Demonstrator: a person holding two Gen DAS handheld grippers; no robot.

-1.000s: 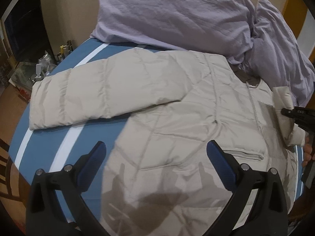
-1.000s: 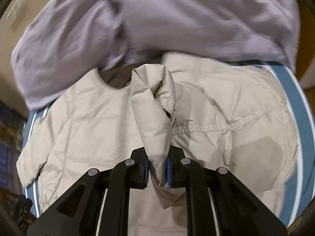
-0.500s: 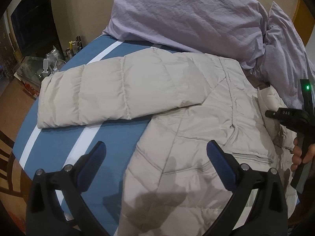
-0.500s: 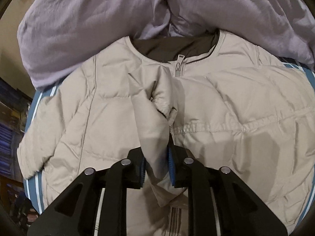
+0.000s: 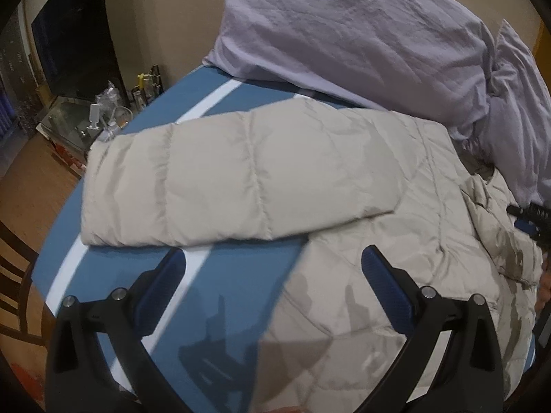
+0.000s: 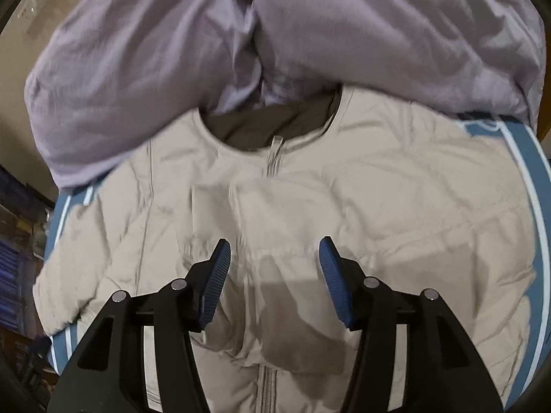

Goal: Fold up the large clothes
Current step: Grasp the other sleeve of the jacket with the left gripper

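One beige quilted jacket (image 6: pixel 344 206) flat, zipped | right tongs (image 6: pixel 272 275) just spread, empty | left tongs (image 5: pixel 275 285) open, empty

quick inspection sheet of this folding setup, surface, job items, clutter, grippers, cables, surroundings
surface: blue cover with white stripes, partly bare.
job's things: beige puffer jacket lies flat, zipped, collar toward the bedding; one sleeve stretched out sideways, the other folded across the chest.
clutter: lilac bedding heaped at the far edge, touching the jacket.
grippers: left gripper open, nothing between the jaws; right gripper has just been opening, sleeve released, pads clear.
cables: nothing seen.
surroundings: glass-topped stand with small bottles; wooden floor.
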